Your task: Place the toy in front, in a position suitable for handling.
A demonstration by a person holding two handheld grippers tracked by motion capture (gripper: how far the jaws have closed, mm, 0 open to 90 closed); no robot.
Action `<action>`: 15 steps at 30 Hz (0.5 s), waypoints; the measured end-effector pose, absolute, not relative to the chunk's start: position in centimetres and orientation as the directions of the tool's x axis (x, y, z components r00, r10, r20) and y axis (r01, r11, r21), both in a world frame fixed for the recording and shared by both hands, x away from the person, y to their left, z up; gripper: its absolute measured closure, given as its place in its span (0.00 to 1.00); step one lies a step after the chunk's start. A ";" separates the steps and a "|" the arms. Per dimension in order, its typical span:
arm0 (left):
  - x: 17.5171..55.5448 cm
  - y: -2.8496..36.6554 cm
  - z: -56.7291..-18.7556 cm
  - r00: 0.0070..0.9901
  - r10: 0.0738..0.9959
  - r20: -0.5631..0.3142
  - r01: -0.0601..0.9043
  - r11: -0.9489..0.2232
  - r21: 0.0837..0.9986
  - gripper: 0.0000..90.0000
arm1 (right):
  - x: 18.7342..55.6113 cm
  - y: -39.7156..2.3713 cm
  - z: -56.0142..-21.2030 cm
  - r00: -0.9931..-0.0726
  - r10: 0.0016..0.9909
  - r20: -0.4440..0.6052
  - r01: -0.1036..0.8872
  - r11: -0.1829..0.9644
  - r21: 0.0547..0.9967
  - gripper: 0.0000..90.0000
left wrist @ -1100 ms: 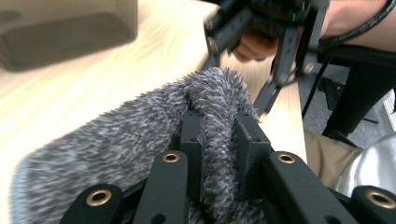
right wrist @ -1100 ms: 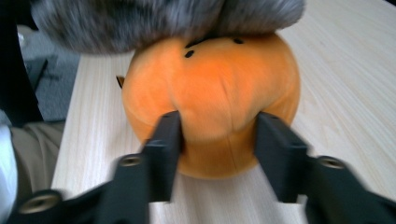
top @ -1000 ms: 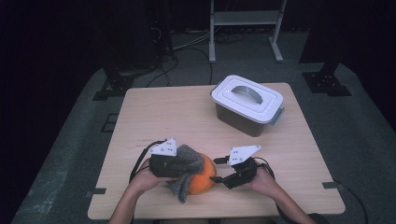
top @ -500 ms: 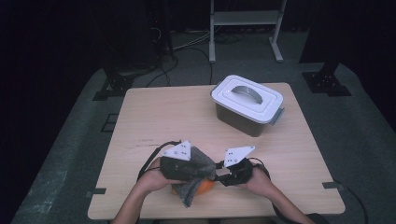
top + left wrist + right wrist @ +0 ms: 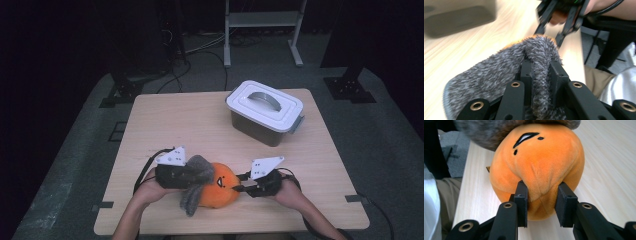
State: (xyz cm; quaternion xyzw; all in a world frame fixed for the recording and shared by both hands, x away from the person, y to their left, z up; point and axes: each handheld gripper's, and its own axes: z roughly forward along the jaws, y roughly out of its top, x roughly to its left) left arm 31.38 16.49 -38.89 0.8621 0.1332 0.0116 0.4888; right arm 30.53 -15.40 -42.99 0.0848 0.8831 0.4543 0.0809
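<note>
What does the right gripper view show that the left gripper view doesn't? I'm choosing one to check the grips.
Right gripper view: the right gripper, whose jaws have just been closing, pinching the orange plush body with its stitched face. Left gripper view: the left gripper shut on a fold of the grey fur, with the lidded box blurred beyond. Both: grey fur and wooden table.

Black claws (image 5: 240, 187), brass-ringed screws, grey three-cornered plates, trailing cables.

Blurred: dark lidded plastic box (image 5: 459, 20) and right gripper (image 5: 559, 27) in left gripper view; grey fuzzy fabric piece (image 5: 506, 131) cut by right gripper view's top edge.
</note>
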 end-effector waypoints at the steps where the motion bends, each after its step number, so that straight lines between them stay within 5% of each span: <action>1: 31.5 16.8 -39.0 0.967 0.226 -0.121 0.216 -0.463 0.860 0.84 | 30.6 -15.8 -43.0 -0.972 0.225 -0.074 0.072 0.577 0.814 0.72; 5: 31.9 16.3 -39.6 0.968 0.200 -0.148 0.220 -0.407 0.886 0.84 | 30.7 -16.7 -43.1 -0.969 0.241 -0.049 0.099 0.568 0.817 0.65; 10: 32.0 14.0 -40.8 0.972 0.162 -0.170 0.226 -0.446 0.866 0.84 | 31.0 -16.4 -42.3 -0.974 0.226 0.006 0.135 0.560 0.817 0.40; 15: 31.2 12.8 -41.2 0.977 0.106 -0.184 0.212 -0.472 0.856 0.84 | 31.7 -15.8 -41.4 -0.970 0.232 0.071 0.181 0.498 0.848 0.32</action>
